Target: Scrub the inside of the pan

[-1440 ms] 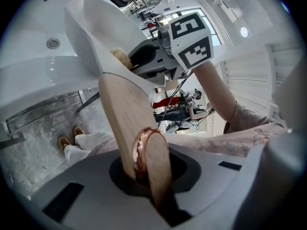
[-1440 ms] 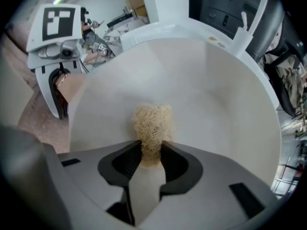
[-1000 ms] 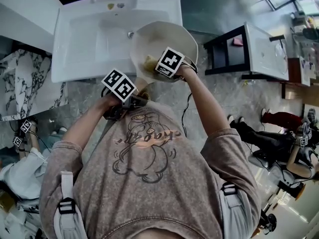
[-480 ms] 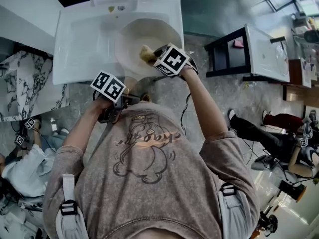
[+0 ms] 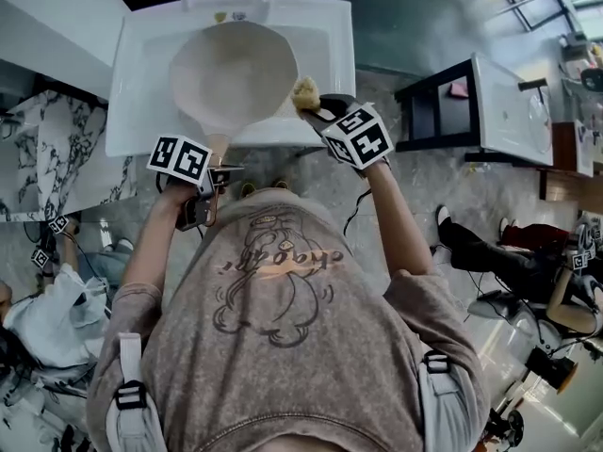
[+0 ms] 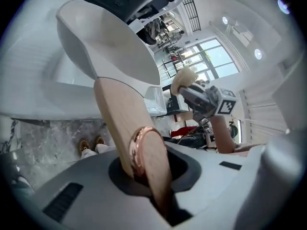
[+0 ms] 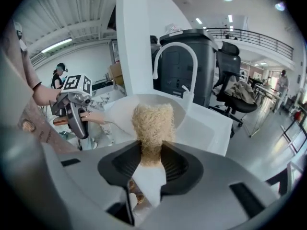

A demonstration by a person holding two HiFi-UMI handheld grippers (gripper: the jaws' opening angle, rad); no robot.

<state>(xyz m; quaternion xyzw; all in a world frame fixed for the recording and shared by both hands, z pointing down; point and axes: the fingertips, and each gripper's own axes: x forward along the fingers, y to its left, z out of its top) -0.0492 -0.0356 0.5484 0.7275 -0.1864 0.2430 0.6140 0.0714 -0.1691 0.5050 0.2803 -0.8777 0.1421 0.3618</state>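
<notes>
My left gripper (image 5: 219,172) clamps the wooden handle (image 6: 122,123), holding the pan (image 5: 231,73) tilted over the sink (image 5: 141,111). My right gripper (image 5: 318,107), closed on a scrub pad (image 5: 304,90), hangs at 3 o'clock just outside the pan's rim, near the sink's front-right corner.

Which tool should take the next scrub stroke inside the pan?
Right. The right tool grips the scrubber beside the rim of the pan. The left tool is clamped on the handle, holding the pan over the sink.

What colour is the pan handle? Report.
The pan handle is light wood-tone with a copper ring, clearest in the left gripper view.
</notes>
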